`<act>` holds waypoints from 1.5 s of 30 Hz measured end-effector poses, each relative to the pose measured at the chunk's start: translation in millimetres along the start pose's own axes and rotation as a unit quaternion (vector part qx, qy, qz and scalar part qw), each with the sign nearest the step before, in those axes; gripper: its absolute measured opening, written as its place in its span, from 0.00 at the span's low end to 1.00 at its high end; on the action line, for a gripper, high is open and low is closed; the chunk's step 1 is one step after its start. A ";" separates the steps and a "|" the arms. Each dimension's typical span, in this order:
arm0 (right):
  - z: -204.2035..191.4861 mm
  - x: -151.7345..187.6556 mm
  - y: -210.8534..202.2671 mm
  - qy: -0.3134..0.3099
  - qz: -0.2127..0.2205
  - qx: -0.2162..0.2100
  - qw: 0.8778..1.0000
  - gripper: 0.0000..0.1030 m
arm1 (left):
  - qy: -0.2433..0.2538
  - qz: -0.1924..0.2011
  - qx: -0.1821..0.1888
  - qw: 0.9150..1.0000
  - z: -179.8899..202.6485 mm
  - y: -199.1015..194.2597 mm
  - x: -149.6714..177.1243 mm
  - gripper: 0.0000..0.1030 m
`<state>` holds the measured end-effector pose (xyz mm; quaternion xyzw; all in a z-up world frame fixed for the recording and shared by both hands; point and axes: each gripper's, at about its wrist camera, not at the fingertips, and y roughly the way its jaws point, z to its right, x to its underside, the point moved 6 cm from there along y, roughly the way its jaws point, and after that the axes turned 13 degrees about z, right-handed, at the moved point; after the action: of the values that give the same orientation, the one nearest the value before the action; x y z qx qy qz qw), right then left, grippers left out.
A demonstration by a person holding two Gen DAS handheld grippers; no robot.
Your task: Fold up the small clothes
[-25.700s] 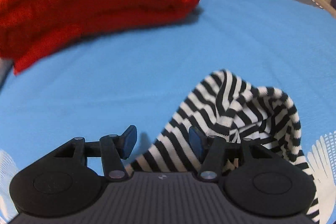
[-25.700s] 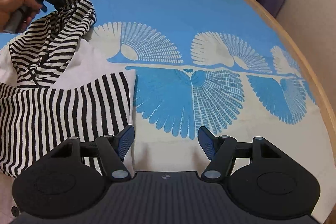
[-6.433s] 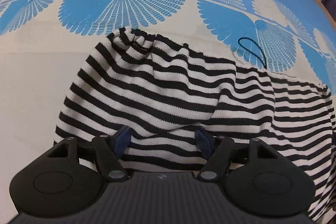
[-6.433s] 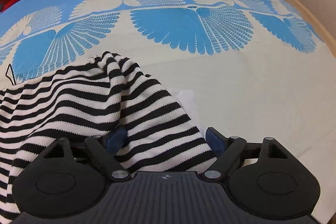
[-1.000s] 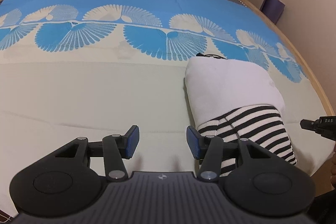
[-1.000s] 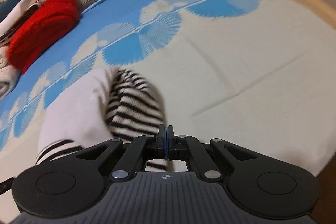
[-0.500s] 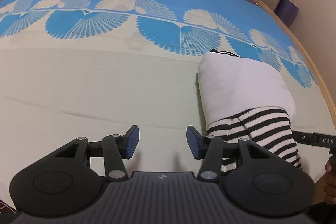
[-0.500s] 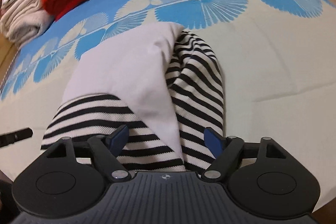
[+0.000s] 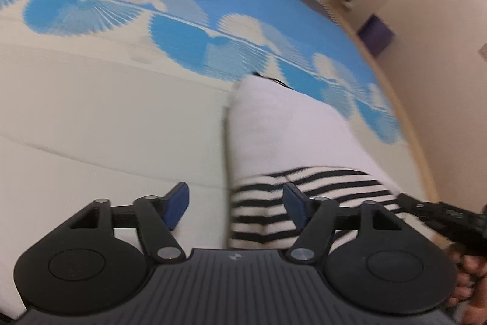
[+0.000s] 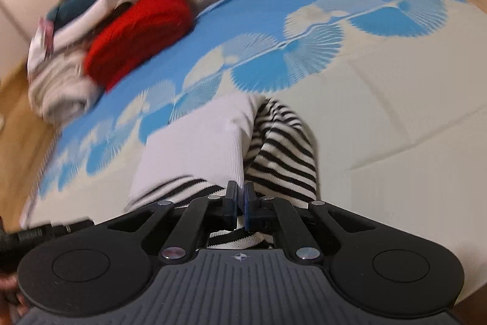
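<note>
Two close fisheye views, each angled down over its own gripper onto a bedspread (image 9: 91, 118). Both share the folded striped garment (image 9: 292, 142) at centre and a red blanket (image 10: 140, 35) in the upper left.

Each gripper is the same build. The left gripper (image 9: 234, 204) has a dark grey ribbed body with a small round emblem at its top edge, flanked by two black rounded housings, each with a recessed disc. Black linkage arms pivot on silver screws and end in blue pads (image 9: 176, 203). The right gripper (image 10: 240, 204) matches it: ribbed grey body, black housings, silver screws, blue pads. A bare hand (image 9: 468, 279) shows at the edge, no sleeve visible.
</note>
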<state>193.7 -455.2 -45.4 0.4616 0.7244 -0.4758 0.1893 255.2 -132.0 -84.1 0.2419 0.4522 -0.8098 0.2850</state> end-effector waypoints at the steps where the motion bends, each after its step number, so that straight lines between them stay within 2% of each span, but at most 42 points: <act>1: 2.8 -0.2 -1.5 0.000 0.000 0.007 1.000 0.03 | -0.005 -0.007 0.010 1.000 4.0 2.8 2.1 0.76; 6: 7.3 18.7 12.0 -0.037 -0.056 0.046 0.997 0.03 | -0.010 -0.058 0.032 0.998 19.8 24.6 21.3 0.78; 9: 7.0 33.3 27.2 -0.076 -0.092 0.073 0.990 0.03 | 0.013 -0.101 0.017 0.995 19.6 44.3 39.8 0.83; 11: 8.2 41.0 37.3 -0.090 -0.110 0.088 0.986 0.03 | 0.035 -0.131 -0.005 0.991 15.7 57.6 54.7 0.72; 13: 6.2 47.5 46.4 -0.101 -0.122 0.097 0.983 0.03 | 0.031 -0.133 0.003 0.991 18.3 63.4 56.7 0.67; 15: 4.6 50.2 52.4 -0.114 -0.128 0.108 0.979 0.03 | 0.057 -0.124 -0.001 0.991 24.9 66.2 57.1 0.67; 19: 2.6 53.0 61.4 -0.122 -0.140 0.119 0.975 0.03 | 0.069 -0.118 -0.023 0.990 29.4 63.2 51.7 0.81; 20: 2.0 52.5 61.8 -0.121 -0.139 0.119 0.976 0.04 | 0.065 -0.121 -0.024 0.990 29.3 61.9 48.4 0.81; 22: -2.1 48.3 58.7 -0.115 -0.127 0.113 0.979 0.10 | 0.044 -0.119 -0.015 0.992 26.3 55.9 36.5 0.81; 23: -3.9 43.0 54.7 -0.109 -0.110 0.110 0.982 0.23 | 0.031 -0.108 -0.010 0.994 23.8 52.5 27.6 0.81; 24: -5.0 36.2 49.8 -0.101 -0.090 0.108 0.985 0.44 | 0.018 -0.092 -0.005 0.996 21.6 50.4 16.6 0.82; 26: -6.0 21.6 37.9 -0.074 -0.042 0.098 0.992 0.67 | -0.005 -0.073 0.001 0.997 17.0 53.7 -0.8 0.84; 27: -6.0 16.7 33.9 -0.060 -0.026 0.093 0.993 0.71 | -0.020 -0.069 0.005 0.997 13.7 58.6 -9.1 0.84; 28: -6.2 13.5 31.4 -0.047 -0.017 0.086 0.995 0.71 | -0.032 -0.066 0.009 0.997 11.4 64.2 -14.6 0.86; 30: -5.5 15.6 34.6 -0.028 -0.028 0.073 0.997 0.72 | -0.050 -0.065 0.004 0.997 3.9 80.8 -22.1 0.87; 32: -4.5 29.3 47.2 -0.041 -0.075 0.084 0.993 0.72 | -0.061 -0.078 -0.009 0.995 -2.2 102.4 -23.9 0.87; 34: 0.1 47.2 60.0 -0.076 -0.125 0.111 0.983 0.72 | -0.075 -0.104 -0.007 0.992 -6.1 120.9 -16.8 0.88; 36: 3.0 53.8 65.5 -0.090 -0.143 0.125 0.978 0.77 | -0.090 -0.114 0.006 0.989 -5.8 130.3 -12.4 0.88; 38: 4.1 51.3 67.3 -0.077 -0.145 0.124 0.979 0.73 | -0.093 -0.111 0.019 0.989 -2.4 135.7 -11.8 0.88; 40: 1.8 51.5 68.1 -0.063 -0.148 0.115 0.980 0.53 | -0.105 -0.112 0.033 0.988 0.5 138.7 -9.7 0.83; 41: -3.3 51.4 68.8 -0.059 -0.148 0.102 0.982 0.34 | -0.106 -0.112 0.033 0.988 2.3 139.5 -8.4 0.81; 42: -10.6 50.6 69.5 -0.067 -0.146 0.095 0.982 0.29 | -0.098 -0.109 0.034 0.989 3.2 139.3 -8.6 0.77; 44: -22.6 51.7 70.7 -0.105 -0.139 0.102 0.979 0.19 | -0.090 -0.107 0.037 0.989 3.6 134.9 -10.7 0.55; 45: -26.1 51.2 71.4 -0.110 -0.136 0.106 0.979 0.12 | -0.093 -0.105 0.040 0.989 2.8 131.8 -13.8 0.49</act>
<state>232.9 -399.0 -106.4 0.3211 0.7006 -0.6190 0.1512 354.4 -187.5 -152.2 0.1283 0.4142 -0.8715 0.2291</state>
